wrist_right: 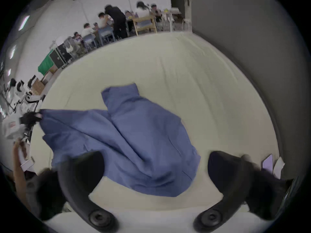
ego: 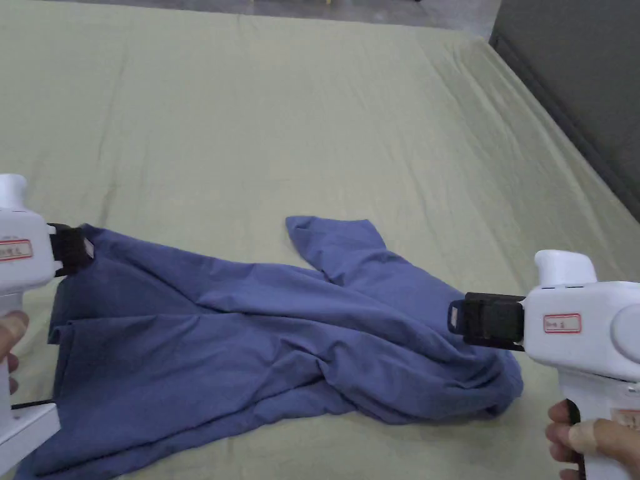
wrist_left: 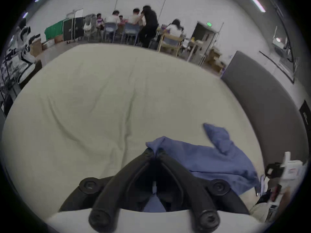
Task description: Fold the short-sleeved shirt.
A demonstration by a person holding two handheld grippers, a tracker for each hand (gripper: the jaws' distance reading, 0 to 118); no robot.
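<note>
Blue shirt lies crumpled on the pale green bed sheet; left gripper is clamped on a fabric corner; right gripper hovers with jaws wide over the bunched end; recommend pinching the opposite corner, then drawing taut and flat before folding.

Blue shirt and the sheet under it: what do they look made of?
Blue shirt: thin, soft matte fabric, maybe cotton or a blend; it drapes in loose folds with no shine. The left gripper pinches an edge easily. Pale green sheet: matte woven cloth, likely cotton, with long shallow creases. The right gripper hangs open above the shirt.
</note>
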